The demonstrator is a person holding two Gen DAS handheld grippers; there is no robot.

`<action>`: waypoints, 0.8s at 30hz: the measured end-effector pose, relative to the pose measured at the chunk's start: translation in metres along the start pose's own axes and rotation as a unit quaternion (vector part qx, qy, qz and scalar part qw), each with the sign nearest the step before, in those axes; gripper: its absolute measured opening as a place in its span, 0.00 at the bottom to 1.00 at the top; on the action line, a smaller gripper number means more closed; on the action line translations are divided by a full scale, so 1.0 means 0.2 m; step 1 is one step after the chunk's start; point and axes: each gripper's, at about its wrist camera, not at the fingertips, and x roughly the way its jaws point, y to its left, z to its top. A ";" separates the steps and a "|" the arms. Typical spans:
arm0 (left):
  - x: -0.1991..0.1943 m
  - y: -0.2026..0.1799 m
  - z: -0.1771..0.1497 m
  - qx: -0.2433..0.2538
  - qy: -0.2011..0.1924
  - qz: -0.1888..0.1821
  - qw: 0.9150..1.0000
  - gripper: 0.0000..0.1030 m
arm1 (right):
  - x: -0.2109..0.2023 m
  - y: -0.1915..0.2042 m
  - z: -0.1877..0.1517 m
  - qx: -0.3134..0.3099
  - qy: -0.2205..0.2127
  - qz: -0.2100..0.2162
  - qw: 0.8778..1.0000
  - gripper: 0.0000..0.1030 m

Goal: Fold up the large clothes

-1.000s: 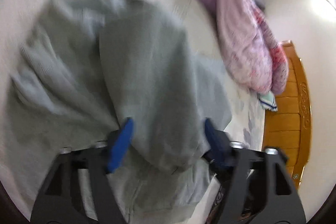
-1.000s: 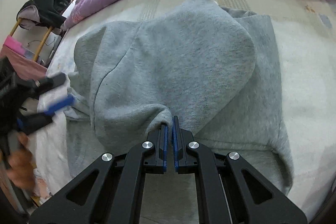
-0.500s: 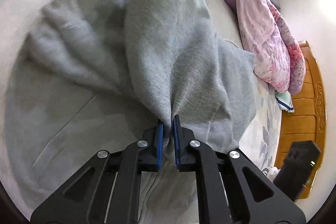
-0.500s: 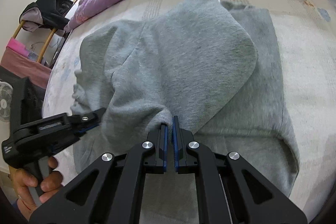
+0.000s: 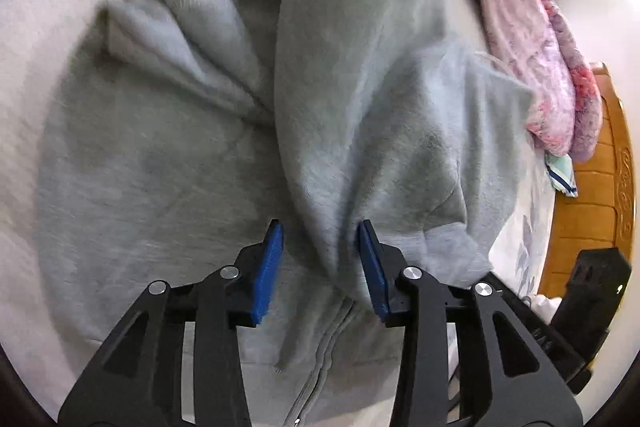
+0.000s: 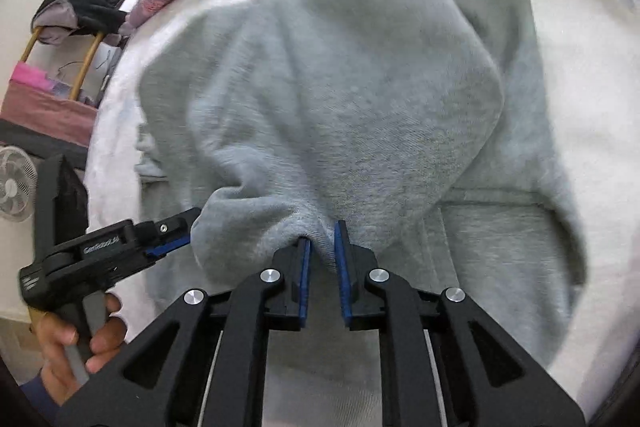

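A large grey hoodie (image 5: 200,155) lies on a white bed, its hood (image 6: 360,99) folded over the body. In the left wrist view my left gripper (image 5: 320,239) is open, its blue pads either side of a fold of the hood edge. In the right wrist view my right gripper (image 6: 322,239) is partly open, with the hood's hem (image 6: 316,247) still lying between the pads. The left gripper (image 6: 168,247) also shows at the lower left of the right wrist view, held in a hand. The zipper (image 5: 324,359) runs down near the left gripper.
Purple and pink floral duvets (image 5: 532,39) are piled along the far side of the bed. A wooden headboard (image 5: 592,219) is at the right. A clothes rack (image 6: 80,11) with dark garments and a fan (image 6: 16,183) stand beside the bed.
Both grippers were shut on the hood's edge half a second ago; now both have opened and the fabric rests loose between the pads. The hood has come down over the hoodie body.
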 end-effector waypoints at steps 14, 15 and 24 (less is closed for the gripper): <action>-0.20 0.00 0.27 -0.004 -0.044 0.026 0.999 0.52 | -0.16 -0.04 -0.01 0.097 0.001 0.024 0.995 0.54; -0.18 -0.02 0.27 -0.002 -0.043 0.027 0.999 0.52 | -0.12 -0.04 0.01 0.097 -0.003 0.038 0.995 0.38; -0.12 -0.09 0.44 -0.012 -0.051 0.026 0.998 0.66 | 0.31 -0.18 0.10 0.131 0.055 -0.002 0.990 0.01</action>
